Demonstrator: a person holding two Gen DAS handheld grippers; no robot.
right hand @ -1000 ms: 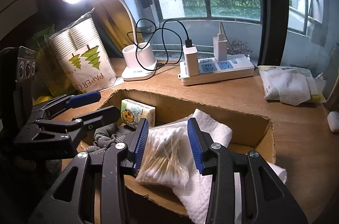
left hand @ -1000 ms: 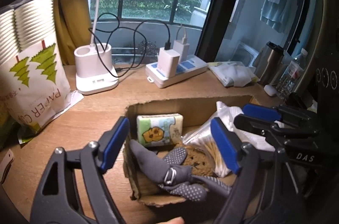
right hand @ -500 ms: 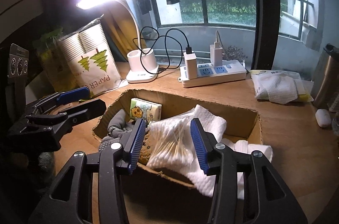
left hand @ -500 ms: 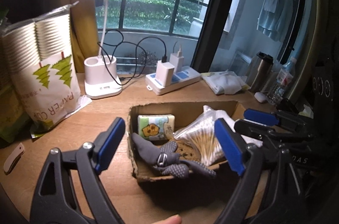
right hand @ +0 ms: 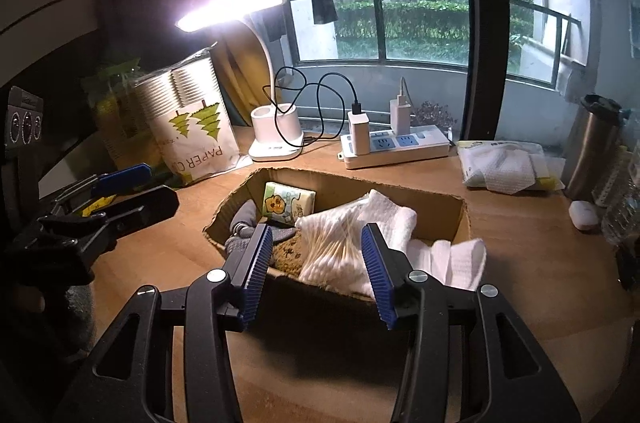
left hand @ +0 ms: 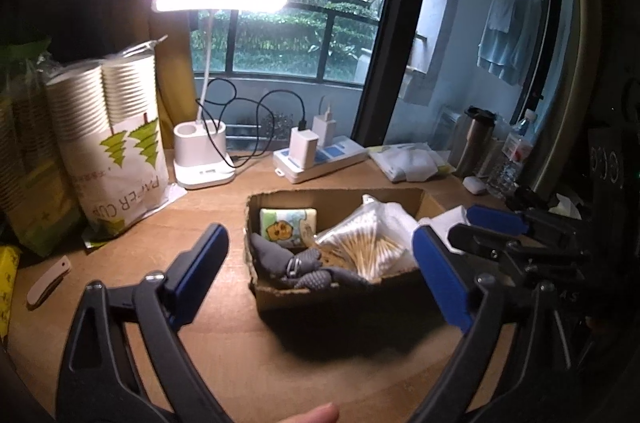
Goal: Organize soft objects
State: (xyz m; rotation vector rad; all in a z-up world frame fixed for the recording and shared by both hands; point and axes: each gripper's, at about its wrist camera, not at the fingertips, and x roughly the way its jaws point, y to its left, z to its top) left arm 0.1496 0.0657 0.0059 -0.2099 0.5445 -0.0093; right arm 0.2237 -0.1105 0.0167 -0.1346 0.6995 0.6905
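The box (left hand: pixel 340 297) sits mid-worktop (left hand: pixel 224 351), holding a tissue pack (left hand: pixel 287 226) at 11 o'clock, grey gloves (left hand: pixel 304 265) at 8, swabs (left hand: pixel 360 247) and a white cloth (right hand: pixel 394 219) at 3; left gripper (left hand: pixel 320 283) fingers spread wide, empty; right gripper (right hand: pixel 316 275) fingers spread, empty, above the box's near edge.

Wooden desk (left hand: pixel 240 343): cardboard box (left hand: pixel 344 297), lamp (left hand: pixel 202 159), power strip (left hand: pixel 320 163)

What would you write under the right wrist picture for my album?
Open hand-held gripper above a box of cotton swabs, tissues and cloth.
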